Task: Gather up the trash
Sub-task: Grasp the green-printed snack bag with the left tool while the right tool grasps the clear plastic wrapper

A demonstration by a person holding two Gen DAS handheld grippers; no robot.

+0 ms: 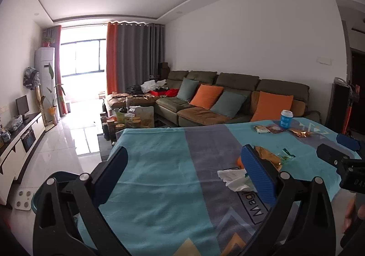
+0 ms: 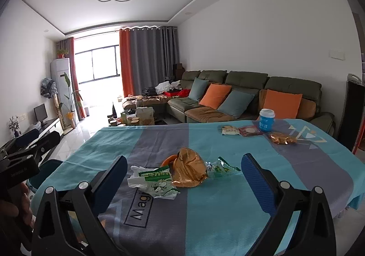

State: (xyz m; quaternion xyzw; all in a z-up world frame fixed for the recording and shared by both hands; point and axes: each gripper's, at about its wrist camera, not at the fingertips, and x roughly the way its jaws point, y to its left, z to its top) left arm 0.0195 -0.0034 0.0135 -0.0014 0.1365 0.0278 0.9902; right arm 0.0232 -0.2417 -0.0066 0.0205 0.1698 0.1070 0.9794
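A counter (image 2: 228,199) with a blue and gray cloth over it holds all the trash, and none of it looks picked up yet. Near the front edge, a bit toward the left side, there is a small pile: a white tissue (image 2: 136,176), a green and white wrapper (image 2: 157,182), a gold wrapper (image 2: 189,170), a clear wrapper with green ends (image 2: 222,167) and something orange (image 2: 168,160) peeking out from behind the gold one. They touch or lie on each other. Near the far edge, toward the right corner, there is more: a pale snack packet (image 2: 230,130), a dark red packet (image 2: 250,130), another gold wrapper (image 2: 282,138) and a blue cup with a white lid (image 2: 266,120). I cannot tell if the cup is trash. The right hand-held gripper (image 2: 184,178) hangs just above the front pile with its two fingers wide apart and nothing between them. The left hand-held gripper (image 1: 186,171) is off to the left of the pile, over bare cloth, and its fingers are wide apart and empty too. In the left view, a dark green tub (image 1: 43,190), maybe a trash bin, shows past the left edge of the counter. So the job looks like it is only starting. The front pile seems to be first, and the things by the far edge are left for later.
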